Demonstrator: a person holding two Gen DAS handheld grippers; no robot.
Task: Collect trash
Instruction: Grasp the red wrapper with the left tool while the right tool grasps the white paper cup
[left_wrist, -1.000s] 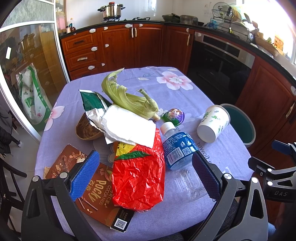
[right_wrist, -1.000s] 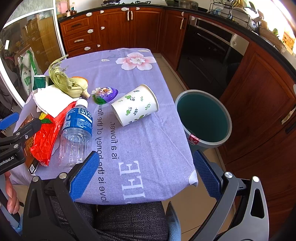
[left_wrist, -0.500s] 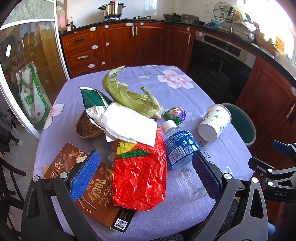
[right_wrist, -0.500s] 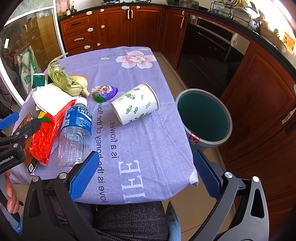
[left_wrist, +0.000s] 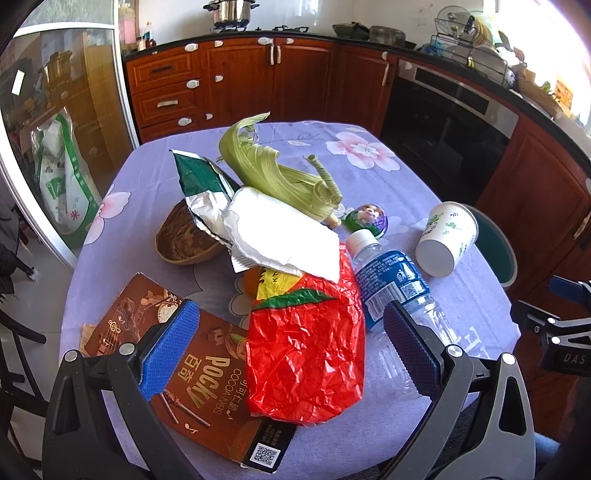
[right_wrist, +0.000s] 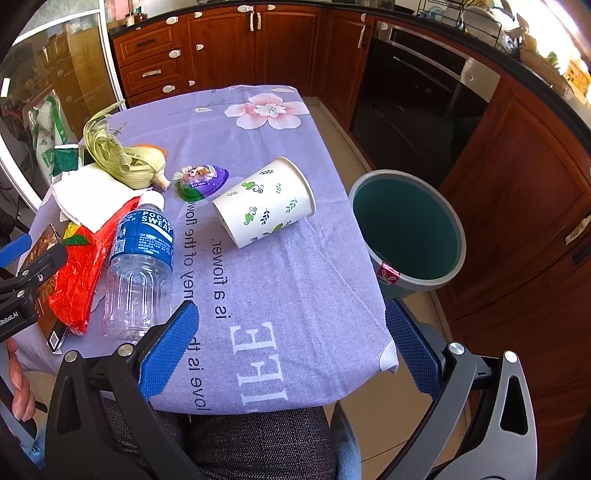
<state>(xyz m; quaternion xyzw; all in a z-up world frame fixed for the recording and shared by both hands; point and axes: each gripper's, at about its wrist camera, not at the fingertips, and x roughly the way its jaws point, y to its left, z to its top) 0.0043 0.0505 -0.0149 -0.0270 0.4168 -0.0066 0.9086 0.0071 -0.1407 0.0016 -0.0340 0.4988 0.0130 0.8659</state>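
Observation:
Trash lies on a purple tablecloth (left_wrist: 369, 173): a red plastic bag (left_wrist: 306, 347), a brown Pocky box (left_wrist: 192, 365), a white napkin (left_wrist: 280, 232), a corn husk (left_wrist: 280, 177), a green foil wrapper (left_wrist: 199, 181), a clear bottle with a blue label (left_wrist: 395, 291) and a paper cup (left_wrist: 445, 238) on its side. My left gripper (left_wrist: 291, 354) is open above the red bag. My right gripper (right_wrist: 291, 354) is open and empty over the table's near edge, with the bottle (right_wrist: 142, 251) at its left and the cup (right_wrist: 266, 201) ahead.
A teal bin (right_wrist: 406, 225) stands on the floor right of the table. A brown bowl (left_wrist: 184, 243) and a purple egg-shaped pack (right_wrist: 201, 179) also lie on the cloth. Wooden cabinets and an oven line the back and right.
Both grippers have crept slightly forward over the table. Their jaws have stayed open and nothing on the table has moved.

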